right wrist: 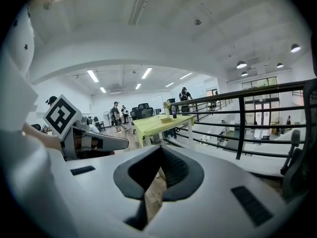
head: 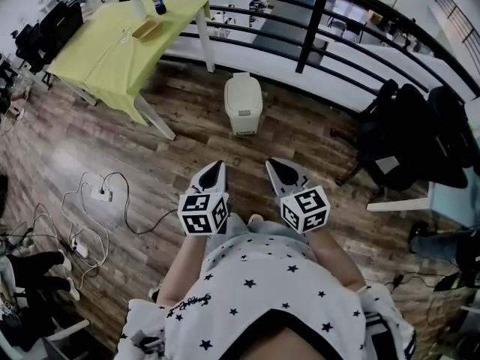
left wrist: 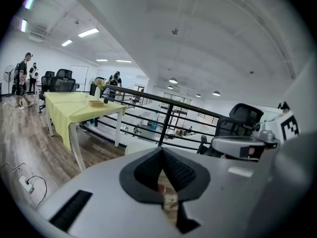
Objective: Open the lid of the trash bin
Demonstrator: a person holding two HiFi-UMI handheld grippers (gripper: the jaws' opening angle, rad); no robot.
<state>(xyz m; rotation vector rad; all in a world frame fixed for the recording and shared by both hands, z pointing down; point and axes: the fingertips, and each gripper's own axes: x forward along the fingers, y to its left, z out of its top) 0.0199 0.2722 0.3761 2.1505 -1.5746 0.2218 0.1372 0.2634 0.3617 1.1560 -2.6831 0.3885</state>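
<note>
Close to my chest I hold the left gripper and the right gripper, each with jaws pressed together on nothing. Ahead on the wood floor stands the trash bin, lid down, well apart from both, near the yellow table.

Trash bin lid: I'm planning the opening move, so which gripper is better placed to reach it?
Left, but barely. Both are shut, empty and well short of the trash bin; the left gripper looks marginally closer to it than the right gripper.
</note>
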